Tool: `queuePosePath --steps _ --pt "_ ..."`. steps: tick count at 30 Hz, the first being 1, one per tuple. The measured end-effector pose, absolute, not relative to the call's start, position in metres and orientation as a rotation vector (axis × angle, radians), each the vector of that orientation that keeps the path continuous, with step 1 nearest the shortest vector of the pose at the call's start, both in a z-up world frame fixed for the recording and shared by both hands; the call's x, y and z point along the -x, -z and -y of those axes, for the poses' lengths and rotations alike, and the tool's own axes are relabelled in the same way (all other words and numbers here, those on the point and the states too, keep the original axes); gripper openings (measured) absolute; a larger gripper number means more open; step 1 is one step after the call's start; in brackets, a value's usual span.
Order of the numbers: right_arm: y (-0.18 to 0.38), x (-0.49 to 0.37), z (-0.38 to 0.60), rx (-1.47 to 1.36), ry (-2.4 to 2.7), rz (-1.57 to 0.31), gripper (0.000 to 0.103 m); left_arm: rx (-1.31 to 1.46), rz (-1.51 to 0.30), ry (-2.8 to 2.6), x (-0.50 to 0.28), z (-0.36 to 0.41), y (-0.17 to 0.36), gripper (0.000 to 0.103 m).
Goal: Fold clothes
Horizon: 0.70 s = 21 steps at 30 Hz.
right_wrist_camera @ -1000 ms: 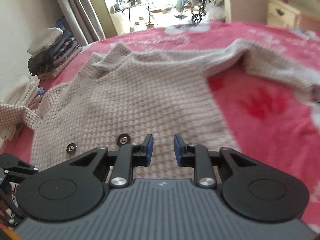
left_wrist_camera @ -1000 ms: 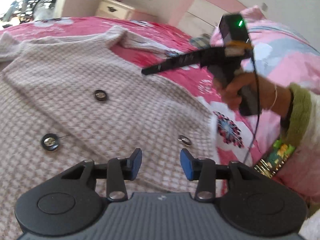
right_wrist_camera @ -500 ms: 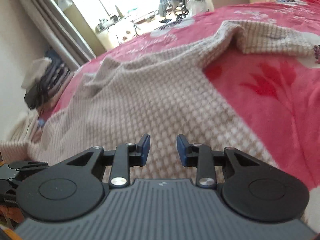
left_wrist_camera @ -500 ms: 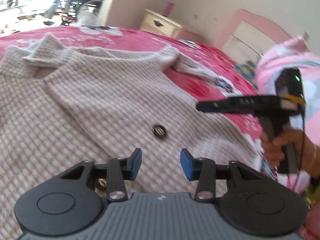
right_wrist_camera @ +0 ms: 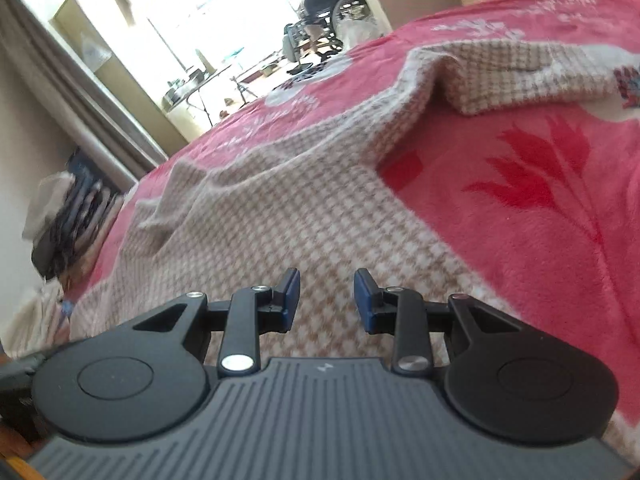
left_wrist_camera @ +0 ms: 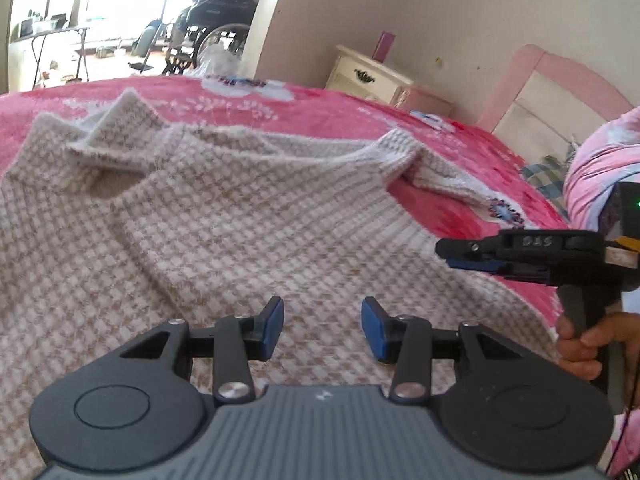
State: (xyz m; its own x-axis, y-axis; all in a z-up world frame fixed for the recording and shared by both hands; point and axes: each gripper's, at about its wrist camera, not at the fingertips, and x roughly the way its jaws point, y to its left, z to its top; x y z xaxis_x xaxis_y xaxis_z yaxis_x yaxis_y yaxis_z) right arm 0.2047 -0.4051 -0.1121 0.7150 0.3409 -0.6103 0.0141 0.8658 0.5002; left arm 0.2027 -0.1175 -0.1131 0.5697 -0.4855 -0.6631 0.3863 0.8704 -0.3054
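A beige and white checked knit cardigan point(left_wrist_camera: 224, 208) lies spread on a pink flowered blanket point(left_wrist_camera: 328, 120), collar at the far left, one sleeve point(left_wrist_camera: 444, 176) stretched to the right. My left gripper point(left_wrist_camera: 322, 326) is open and empty, low over the cardigan's front panel. My right gripper point(right_wrist_camera: 324, 298) is open and empty, low over the cardigan point(right_wrist_camera: 280, 200) near its right side edge. It also shows in the left wrist view point(left_wrist_camera: 460, 254) at the right, held by a hand point(left_wrist_camera: 588, 344). The sleeve point(right_wrist_camera: 500, 80) lies ahead of it on the blanket point(right_wrist_camera: 540, 200).
A cream bedside cabinet point(left_wrist_camera: 372, 80) and a pink headboard point(left_wrist_camera: 552, 92) stand beyond the bed. A pink quilt point(left_wrist_camera: 600, 160) lies at the right. A pile of clothes point(right_wrist_camera: 68, 224) sits left of the bed. A doorway point(left_wrist_camera: 120, 20) opens to a bright room.
Both grippers have moved forward along the cardigan toward its collar and sleeve. The buttons have dropped out of the left wrist view. The right view has tilted more.
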Motion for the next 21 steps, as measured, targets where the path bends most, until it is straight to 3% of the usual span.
queuePosePath --steps 9,15,21 --pt "0.130 -0.230 0.431 -0.648 -0.095 -0.731 0.031 0.013 -0.769 0.511 -0.199 0.126 0.140 0.045" --pt "0.159 -0.254 0.527 -1.073 0.204 -0.579 0.044 -0.065 -0.730 0.523 -0.188 0.131 0.144 0.048" --pt "0.194 -0.287 0.597 -1.414 0.303 -0.446 0.046 -0.094 -0.719 0.527 -0.187 0.134 0.147 0.051"
